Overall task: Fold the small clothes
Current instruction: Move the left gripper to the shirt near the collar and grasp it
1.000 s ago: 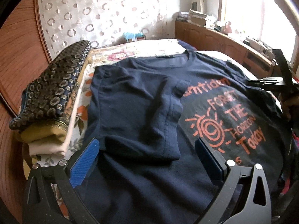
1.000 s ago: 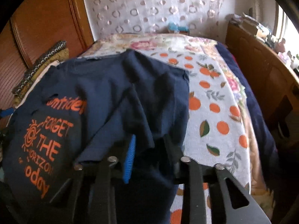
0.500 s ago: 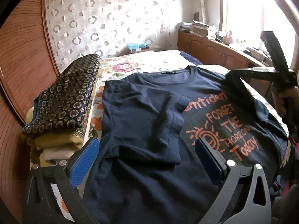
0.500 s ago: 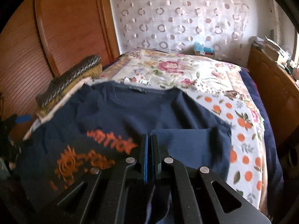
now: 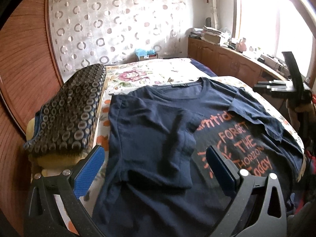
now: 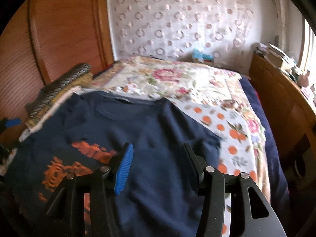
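A navy T-shirt [image 5: 158,134] with orange lettering lies on the bed, both sleeves folded in over its body. My left gripper [image 5: 156,164] hovers open above the shirt's lower left part, nothing between its blue pads. In the right wrist view the same T-shirt [image 6: 154,130] lies under my right gripper [image 6: 158,158], whose jaws are opening with nothing between them; the folded-in right sleeve rests free below. The right gripper [image 5: 276,86] also shows at the right edge of the left wrist view, held by a hand.
A stack of folded clothes [image 5: 67,114] with a ring-patterned piece on top sits at the bed's left side against a wooden wardrobe [image 5: 21,69]. A floral and orange-print bedspread [image 6: 197,86] covers the bed. A wooden cabinet [image 5: 227,59] runs under the window at right.
The right gripper, shut on the right sleeve, carried it inward over the shirt, then let go and opened. The left gripper rose a little and stayed open.
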A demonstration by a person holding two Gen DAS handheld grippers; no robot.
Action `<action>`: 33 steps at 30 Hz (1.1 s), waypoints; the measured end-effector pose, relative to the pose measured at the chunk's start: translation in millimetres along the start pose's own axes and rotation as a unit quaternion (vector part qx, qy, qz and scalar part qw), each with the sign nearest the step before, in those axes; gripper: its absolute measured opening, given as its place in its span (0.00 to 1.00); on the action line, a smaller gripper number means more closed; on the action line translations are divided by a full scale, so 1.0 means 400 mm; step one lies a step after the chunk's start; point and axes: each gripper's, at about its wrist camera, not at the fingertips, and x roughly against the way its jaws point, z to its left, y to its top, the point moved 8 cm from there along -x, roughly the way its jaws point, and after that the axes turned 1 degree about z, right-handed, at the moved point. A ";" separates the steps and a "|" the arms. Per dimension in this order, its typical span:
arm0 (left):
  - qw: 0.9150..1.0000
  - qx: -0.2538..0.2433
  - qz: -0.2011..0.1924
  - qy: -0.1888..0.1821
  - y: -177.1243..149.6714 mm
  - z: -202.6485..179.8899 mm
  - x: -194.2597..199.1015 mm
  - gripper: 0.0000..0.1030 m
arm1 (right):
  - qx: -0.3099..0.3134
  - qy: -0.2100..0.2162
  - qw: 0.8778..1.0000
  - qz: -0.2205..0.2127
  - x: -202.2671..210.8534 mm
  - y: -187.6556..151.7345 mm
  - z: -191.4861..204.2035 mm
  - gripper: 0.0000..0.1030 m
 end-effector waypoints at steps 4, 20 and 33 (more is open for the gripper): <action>1.000 0.002 0.005 -0.003 0.037 0.015 -0.028 0.99 | 0.003 -0.009 0.999 0.032 -0.072 -0.030 -0.021 0.51; 0.995 0.009 0.095 0.036 0.188 0.117 -0.279 0.57 | 0.002 -0.011 0.998 0.054 -0.192 -0.030 -0.039 0.52; 0.972 -0.048 0.205 0.105 0.220 0.186 -0.467 0.41 | 0.001 -0.012 0.999 0.050 -0.144 -0.063 -0.066 0.53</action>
